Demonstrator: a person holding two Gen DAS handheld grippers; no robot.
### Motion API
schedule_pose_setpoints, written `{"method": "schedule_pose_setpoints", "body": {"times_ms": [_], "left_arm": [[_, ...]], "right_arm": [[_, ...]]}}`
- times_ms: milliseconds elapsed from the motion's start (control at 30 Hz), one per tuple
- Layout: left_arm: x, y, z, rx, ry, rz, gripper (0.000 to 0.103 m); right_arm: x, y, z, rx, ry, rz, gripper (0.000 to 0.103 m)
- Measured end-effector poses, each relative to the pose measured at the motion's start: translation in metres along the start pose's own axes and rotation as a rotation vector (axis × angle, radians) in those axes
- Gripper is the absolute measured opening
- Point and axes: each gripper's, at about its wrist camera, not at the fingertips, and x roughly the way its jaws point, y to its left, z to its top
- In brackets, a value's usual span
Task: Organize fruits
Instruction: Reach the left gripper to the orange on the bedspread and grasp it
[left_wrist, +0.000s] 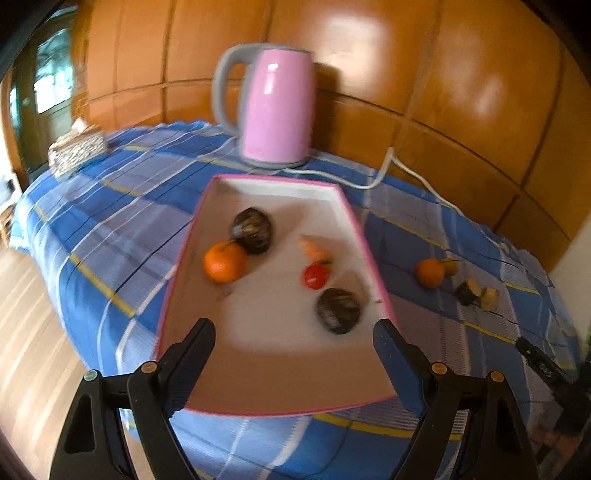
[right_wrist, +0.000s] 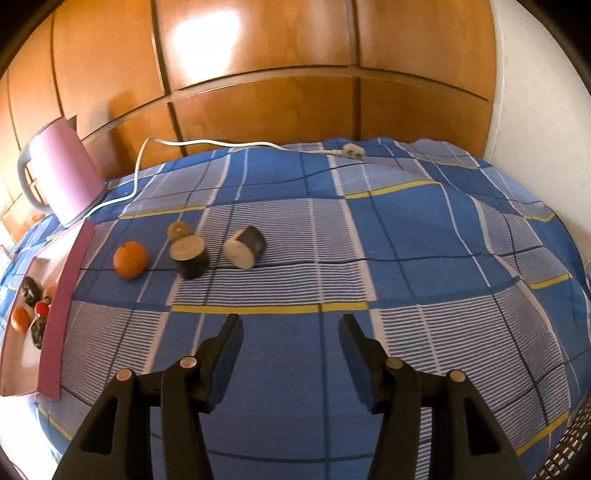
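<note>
L gripper (left_wrist: 293, 332) was spread wide, nothing between the fingers, hovering over the near end of the tray (left_wrist: 354, 218) at frame center. Tray held 2 dark fruits (left_wrist: 253, 229) (left_wrist: 338, 310), an orange (left_wrist: 224, 261), a red fruit (left_wrist: 316, 276) and a pale orange piece (left_wrist: 314, 249); all blurry. R gripper (right_wrist: 291, 332) also spread, empty, above the blue plaid cloth (right_wrist: 406, 240). Left of center in my R view, loose on the cloth: 2nd orange (right_wrist: 130, 259), a small brownish fruit (right_wrist: 179, 231), 2 cut dark pieces (right_wrist: 189, 256) (right_wrist: 245, 247), all close together, right of the tray wall. Pink kettle (left_wrist: 277, 107) stood behind the tray, cord (right_wrist: 192, 142) trailing along the cloth's far edge.
</note>
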Motion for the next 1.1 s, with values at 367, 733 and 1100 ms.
{"method": "schedule_pose_setpoints", "body": {"times_ms": [367, 733, 1100], "left_arm": [[0.028, -0.088, 0.024, 0.197, 0.055, -0.136, 0.081], [0.098, -0.152, 0.044, 0.299, 0.178, -0.171, 0.072], [0.144, -0.165, 0.052, 0.28, 0.228, -0.142, 0.072]], "right_arm": [[0.002, -0.025, 0.001, 0.049, -0.003, -0.013, 0.055], [0.004, -0.04, 0.0, 0.075, 0.0, -0.004, 0.055], [0.012, -0.052, 0.0, 0.099, 0.025, 0.002, 0.055]]}}
